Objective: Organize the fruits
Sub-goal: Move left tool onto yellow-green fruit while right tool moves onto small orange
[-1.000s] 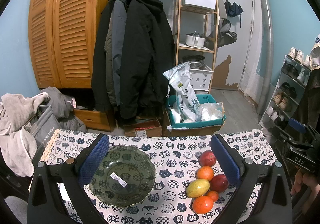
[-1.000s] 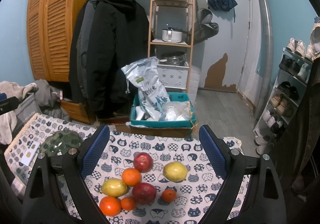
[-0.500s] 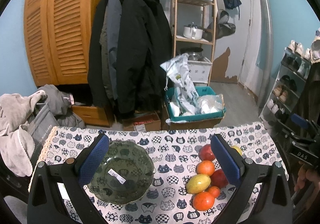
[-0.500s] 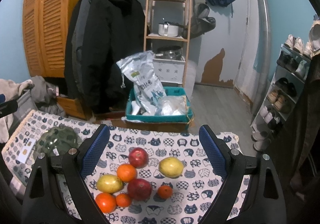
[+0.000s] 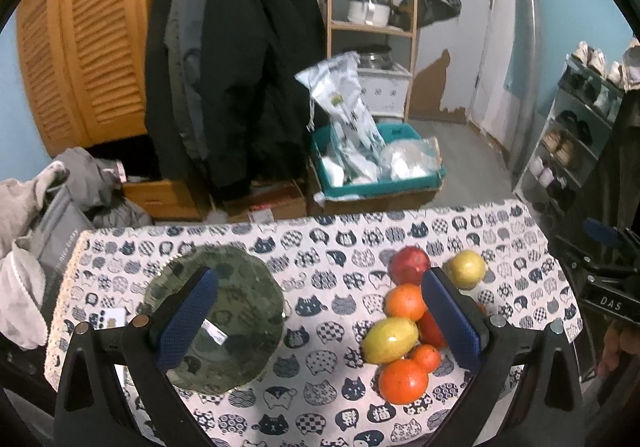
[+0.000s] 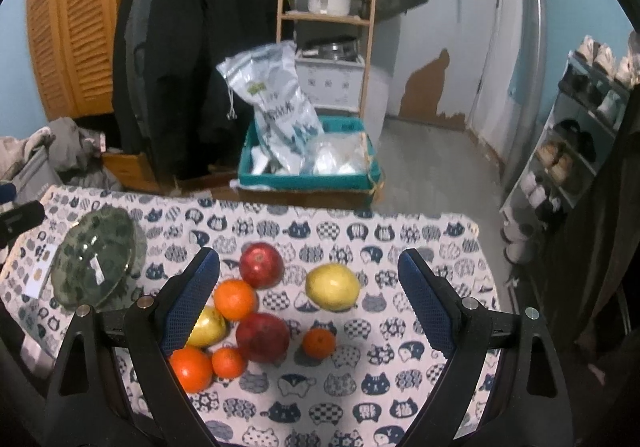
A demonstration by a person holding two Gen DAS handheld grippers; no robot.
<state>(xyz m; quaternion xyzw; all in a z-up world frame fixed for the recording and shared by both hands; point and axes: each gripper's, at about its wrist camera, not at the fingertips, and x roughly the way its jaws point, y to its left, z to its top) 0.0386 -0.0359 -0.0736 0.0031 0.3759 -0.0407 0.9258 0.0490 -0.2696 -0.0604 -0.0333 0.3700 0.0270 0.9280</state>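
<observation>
While both grippers hover spread wide and empty, the fruit sits loose on the cat-print tablecloth [image 6: 400,239].

Left gripper [image 5: 320,319] hangs above the green glass bowl [image 5: 236,311]; right gripper [image 6: 310,303] frames two red apples [image 6: 262,265], oranges [image 6: 235,299] and a yellow pear [image 6: 332,286], which lies slightly apart.

Left gripper [image 5: 320,319], right gripper [image 6: 310,305]: fingers spread wide, empty.

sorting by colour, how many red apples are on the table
2: one red apple at the far edge of the fruit cluster, another in its middle, nearer the camera. None looks hidden.
</observation>
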